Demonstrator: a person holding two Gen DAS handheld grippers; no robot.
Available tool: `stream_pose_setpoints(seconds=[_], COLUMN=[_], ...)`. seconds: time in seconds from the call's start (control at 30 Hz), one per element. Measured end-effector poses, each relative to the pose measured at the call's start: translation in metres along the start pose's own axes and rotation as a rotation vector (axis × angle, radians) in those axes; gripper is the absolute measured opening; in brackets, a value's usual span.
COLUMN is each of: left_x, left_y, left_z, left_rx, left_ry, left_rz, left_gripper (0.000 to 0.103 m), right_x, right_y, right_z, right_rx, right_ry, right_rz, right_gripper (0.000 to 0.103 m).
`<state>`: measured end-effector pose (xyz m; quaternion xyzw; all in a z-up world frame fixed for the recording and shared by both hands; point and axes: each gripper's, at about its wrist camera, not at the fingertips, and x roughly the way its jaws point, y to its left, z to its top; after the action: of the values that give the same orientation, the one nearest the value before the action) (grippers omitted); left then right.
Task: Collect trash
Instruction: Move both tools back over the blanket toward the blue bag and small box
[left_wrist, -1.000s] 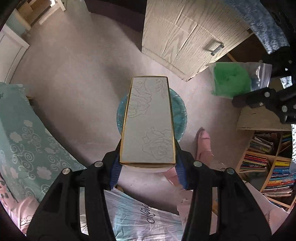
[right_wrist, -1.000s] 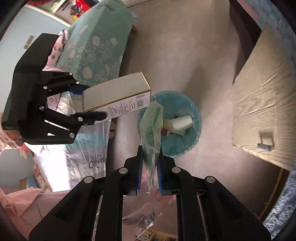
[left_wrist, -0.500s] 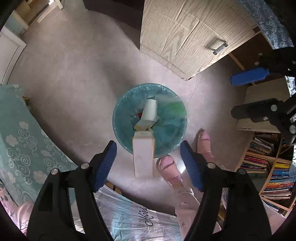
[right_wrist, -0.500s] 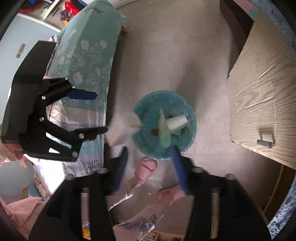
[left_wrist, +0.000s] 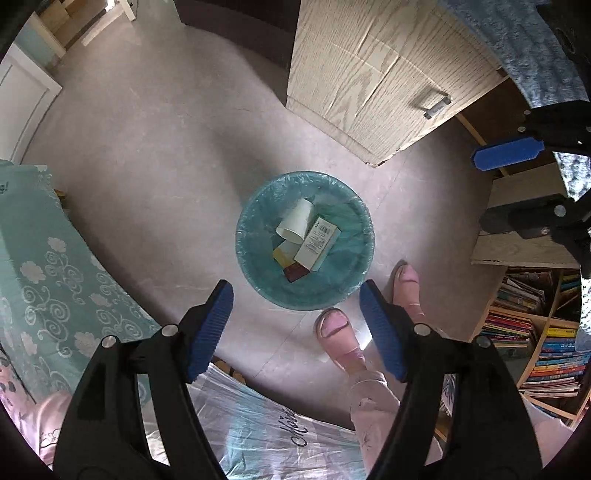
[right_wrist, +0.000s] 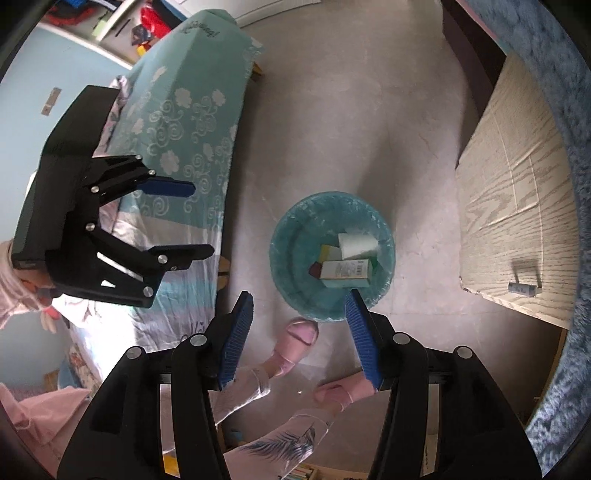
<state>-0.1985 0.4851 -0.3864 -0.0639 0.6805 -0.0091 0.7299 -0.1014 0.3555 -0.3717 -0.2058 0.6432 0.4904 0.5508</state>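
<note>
A round teal-lined trash bin (left_wrist: 258, 266) stands on the floor below both grippers; it also shows in the right wrist view (right_wrist: 284, 280). Inside lie the long white box (left_wrist: 317, 243), a white paper cup (left_wrist: 295, 221), and smaller scraps; the box (right_wrist: 345, 273) and cup (right_wrist: 358, 245) show in the right wrist view too. My left gripper (left_wrist: 295, 325) is open and empty above the bin. My right gripper (right_wrist: 301, 332) is open and empty above the bin. Each gripper shows in the other's view: the right (left_wrist: 517, 184) and the left (right_wrist: 184, 221).
A bed with a teal flowered cover (left_wrist: 44, 280) lies on the left. A wooden cabinet (left_wrist: 369, 74) stands at the right and a bookshelf (left_wrist: 528, 332) behind. The person's feet in pink slippers (left_wrist: 404, 284) stand beside the bin.
Both grippers opened. The white box dropped from my left gripper and the green plastic bag from my right gripper into the bin.
</note>
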Motion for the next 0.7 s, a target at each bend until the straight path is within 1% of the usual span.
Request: stream_pose_setpoints(seconds=[0.13,0.2,0.23,0.3,0.33,0.37,0.4,0.47,0.5,0.53,0.57,0.6,0.63,0.7], left_x=[-0.024,-0.040,-0.051,-0.079,-0.089,-0.104,-0.117,-0.149,-0.162,-0.177,-0.191,-0.205,-0.213,-0.236], left_y=[0.001,-0.001,-0.002,-0.007,-0.009,-0.014,-0.019,-0.032,-0.036,-0.044,-0.052,-0.062,-0.069,-0.093], left_z=[-0.006,-0.008,-0.009,-0.009,-0.009,-0.009,-0.008,-0.004,-0.002,0.001,0.005,0.011,0.014,0.026], left_rx=[0.008,0.020,0.028,0.051,0.063,0.082,0.100,0.154,0.176,0.203,0.231,0.260,0.280,0.344], left_ry=[-0.019,-0.030,-0.038,-0.065,-0.075,-0.093,-0.111,-0.154,-0.169,-0.188,-0.205,-0.219,-0.229,-0.263], left_rz=[-0.002,0.012,0.014,0.021,0.023,0.027,0.031,0.041,0.041,0.036,0.022,0.007,0.001,-0.008], left_gripper=[0.069,0.069,0.069,0.069,0.072,0.075,0.081,0.087,0.091,0.092,0.093,0.097,0.097,0.097], right_x=[-0.026,-0.045,-0.055,-0.082,-0.101,-0.115,-0.130,-0.164,-0.183,-0.196,-0.216,-0.230,-0.251,-0.277], right_y=[0.010,0.019,0.023,0.034,0.040,0.044,0.047,0.052,0.052,0.052,0.051,0.049,0.046,0.040], right_z=[-0.003,-0.006,-0.007,-0.009,-0.012,-0.014,-0.017,-0.025,-0.031,-0.035,-0.042,-0.047,-0.056,-0.071], right_rx=[-0.012,-0.030,-0.038,-0.053,-0.061,-0.068,-0.074,-0.075,-0.069,-0.066,-0.057,-0.049,-0.032,0.001], right_ry=[-0.034,-0.054,-0.067,-0.103,-0.133,-0.157,-0.182,-0.240,-0.272,-0.292,-0.325,-0.350,-0.386,-0.438], right_rz=[0.025,0.031,0.031,0.036,0.047,0.049,0.044,0.034,0.039,0.043,0.037,0.025,0.007,-0.020], right_gripper=[0.054,0.054,0.055,0.061,0.066,0.069,0.070,0.081,0.082,0.083,0.085,0.086,0.087,0.088])
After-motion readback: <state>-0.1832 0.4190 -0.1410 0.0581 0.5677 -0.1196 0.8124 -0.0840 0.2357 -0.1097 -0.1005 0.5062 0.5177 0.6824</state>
